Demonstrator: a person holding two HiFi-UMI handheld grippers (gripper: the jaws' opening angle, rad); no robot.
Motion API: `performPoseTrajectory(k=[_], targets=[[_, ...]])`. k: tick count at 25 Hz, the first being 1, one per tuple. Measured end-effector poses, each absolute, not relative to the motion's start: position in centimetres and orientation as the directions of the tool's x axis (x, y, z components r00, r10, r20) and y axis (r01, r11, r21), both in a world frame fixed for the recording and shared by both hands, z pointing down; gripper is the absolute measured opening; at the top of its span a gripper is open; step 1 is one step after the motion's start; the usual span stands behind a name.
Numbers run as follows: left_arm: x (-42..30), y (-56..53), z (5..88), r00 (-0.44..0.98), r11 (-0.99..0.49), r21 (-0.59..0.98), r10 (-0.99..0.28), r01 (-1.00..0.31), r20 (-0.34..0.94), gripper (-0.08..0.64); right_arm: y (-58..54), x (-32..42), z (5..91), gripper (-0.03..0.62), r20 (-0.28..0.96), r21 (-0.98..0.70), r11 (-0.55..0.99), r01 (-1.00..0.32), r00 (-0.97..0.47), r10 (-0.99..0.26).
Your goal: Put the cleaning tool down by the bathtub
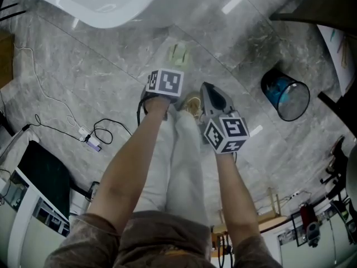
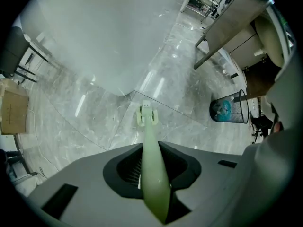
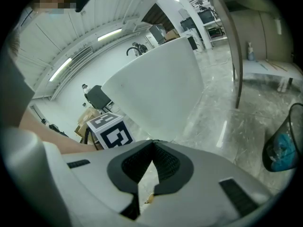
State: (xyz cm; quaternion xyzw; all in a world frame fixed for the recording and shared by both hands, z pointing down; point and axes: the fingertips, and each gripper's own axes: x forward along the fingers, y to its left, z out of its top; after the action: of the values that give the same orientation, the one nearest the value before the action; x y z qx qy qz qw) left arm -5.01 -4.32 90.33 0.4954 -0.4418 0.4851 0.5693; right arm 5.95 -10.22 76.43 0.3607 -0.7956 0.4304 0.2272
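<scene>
The cleaning tool is a pale green long-handled brush (image 2: 152,174). My left gripper (image 2: 151,150) is shut on its handle and points straight down. The brush head (image 2: 147,115) hangs just over the grey marble floor, close to the rounded end of the white bathtub (image 2: 104,37). In the head view the brush head (image 1: 178,53) shows beyond the left gripper's marker cube (image 1: 165,82), a little below the bathtub (image 1: 111,4); the jaws are hidden under the cube. My right gripper (image 3: 152,144) is shut with nothing in it and hangs beside the left, tilted down (image 1: 205,88).
A black mesh bin (image 1: 285,95) with blue waste lies tipped on the floor to the right. Cables and a plug strip (image 1: 83,132) trail on the left. A dark table edge (image 1: 312,10) stands at the upper right, and a cardboard box (image 2: 14,110) sits far left.
</scene>
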Motion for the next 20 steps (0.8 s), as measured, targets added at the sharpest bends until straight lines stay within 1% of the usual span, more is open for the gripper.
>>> performPoseTrajectory(k=[5,10,15,19,20], targets=[[-4.7,-4.4,91.3,0.127,0.062,0.119,0.156,-0.991,0.98,0.095,-10.4,6.3,76.3,0.0,0.671,-0.526,0.37,-0.765,-0.641,-0.372],[-4.8,-4.7,91.6,0.128,0.062,0.119,0.167,-0.991,0.978,0.095,-10.3,6.9,76.3,-0.002,0.673,-0.529,0.366,-0.766,-0.641,-0.368],[-5.0,-5.0,91.7,0.123,0.05,0.117,0.164,-0.992,0.979,0.096,-10.2,7.0,76.3,-0.002,0.675,-0.528,0.363,-0.768,-0.639,-0.37],[-4.4,-5.5,91.6,0.136,0.032,0.133,0.138,-0.991,0.981,0.101,-10.0,7.0,76.3,-0.002,0.674,-0.529,0.361,-0.768,-0.638,-0.371],[-4.2,-5.6,91.6,0.142,0.028,0.139,0.13,-0.99,0.981,0.116,-9.9,7.0,76.3,-0.002,0.675,-0.528,0.361,-0.769,-0.638,-0.371]])
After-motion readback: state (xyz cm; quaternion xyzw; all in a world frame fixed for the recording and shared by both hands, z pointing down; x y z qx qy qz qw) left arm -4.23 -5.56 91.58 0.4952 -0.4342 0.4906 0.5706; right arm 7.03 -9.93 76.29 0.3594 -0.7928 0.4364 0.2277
